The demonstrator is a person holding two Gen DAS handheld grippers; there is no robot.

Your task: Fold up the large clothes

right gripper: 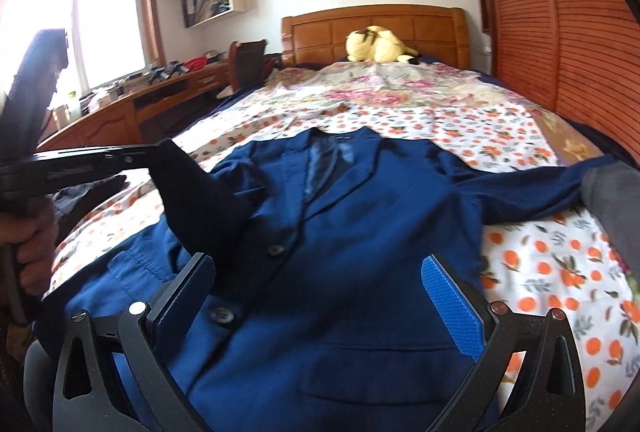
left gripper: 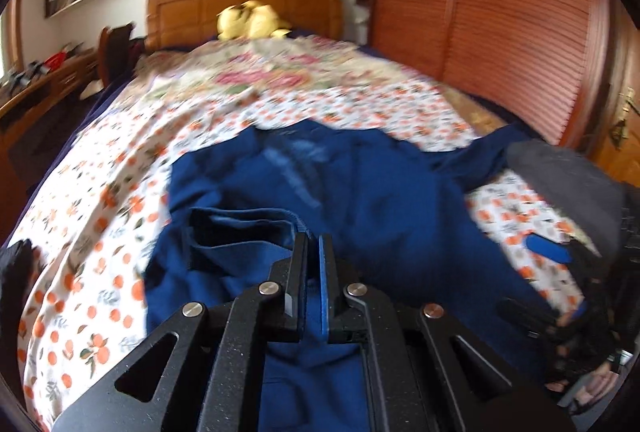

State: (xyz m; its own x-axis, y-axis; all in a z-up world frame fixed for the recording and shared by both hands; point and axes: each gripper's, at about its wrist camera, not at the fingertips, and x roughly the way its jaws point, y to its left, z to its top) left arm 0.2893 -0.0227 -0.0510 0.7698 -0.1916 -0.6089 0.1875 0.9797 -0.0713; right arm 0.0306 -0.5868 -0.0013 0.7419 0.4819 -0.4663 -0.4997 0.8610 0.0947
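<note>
A dark blue blazer (right gripper: 360, 216) lies face up on the bed, collar toward the headboard, its right sleeve (right gripper: 520, 192) stretched out to the right. My left gripper (left gripper: 314, 252) is shut on the blazer's left sleeve (left gripper: 240, 244) and holds it over the jacket's left front; it also shows in the right wrist view (right gripper: 172, 160), with the dark sleeve hanging from it. My right gripper (right gripper: 320, 292) is open and empty above the blazer's lower front, near its buttons. It appears at the right edge of the left wrist view (left gripper: 560, 260).
The bed has an orange-fruit print sheet (right gripper: 540, 272) and a floral quilt (right gripper: 380, 88) beyond. A yellow plush toy (right gripper: 376, 46) sits by the wooden headboard. A louvred wardrobe (right gripper: 560, 32) runs along the right. A cluttered desk (right gripper: 132, 100) and a chair stand at the left.
</note>
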